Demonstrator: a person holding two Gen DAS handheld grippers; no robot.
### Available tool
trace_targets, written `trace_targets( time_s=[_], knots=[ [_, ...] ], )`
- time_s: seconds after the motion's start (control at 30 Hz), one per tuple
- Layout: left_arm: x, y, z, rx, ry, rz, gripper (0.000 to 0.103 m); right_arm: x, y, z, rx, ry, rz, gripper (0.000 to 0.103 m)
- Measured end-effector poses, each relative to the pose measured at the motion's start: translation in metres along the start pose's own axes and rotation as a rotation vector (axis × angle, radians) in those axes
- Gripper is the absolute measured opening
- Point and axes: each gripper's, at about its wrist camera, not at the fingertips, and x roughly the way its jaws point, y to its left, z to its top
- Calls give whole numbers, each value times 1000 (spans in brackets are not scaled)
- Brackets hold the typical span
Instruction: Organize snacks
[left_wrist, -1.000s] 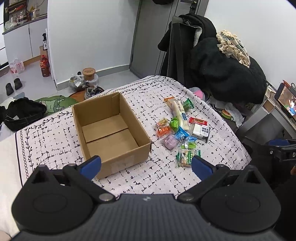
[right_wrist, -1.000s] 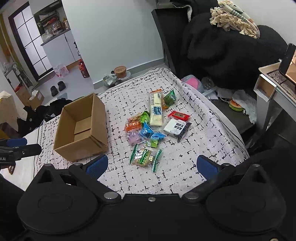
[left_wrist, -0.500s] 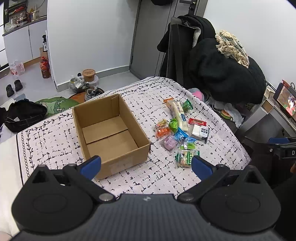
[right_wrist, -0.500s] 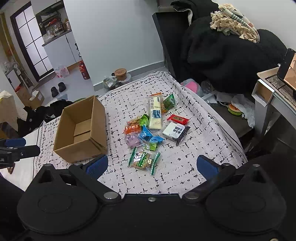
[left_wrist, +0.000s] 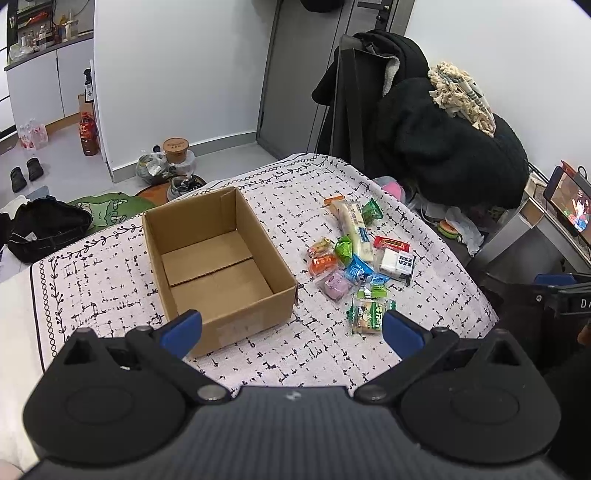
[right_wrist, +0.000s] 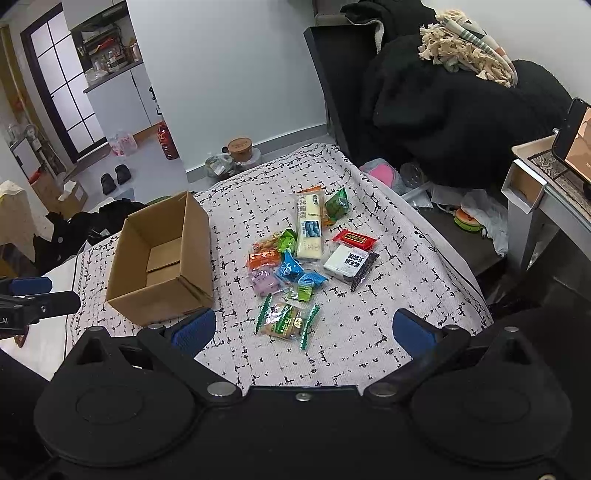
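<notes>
Left gripper spread wide, nothing held, I'm hovering it over the near edge of the table. Its left fingertip overlaps the near wall of the box; its right fingertip sits just right of the biscuit pack.

Right gripper also wide open and empty. The biscuit pack lies between its fingers, closest snack. Box sits beyond the left fingertip, open top, nothing inside.

Further out, straight ahead of the right fingers: snack pile, all on the cloth, right of the box. Long white pack lies farthest, with a green packet touching it.
</notes>
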Motion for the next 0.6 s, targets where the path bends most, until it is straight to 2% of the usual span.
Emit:
trace_targets(
  time_s=[0.6],
  knots=[
    [-1, 1, -2, -10, -14, 6, 103, 1, 2, -2, -3, 1, -8, 103]
  ],
)
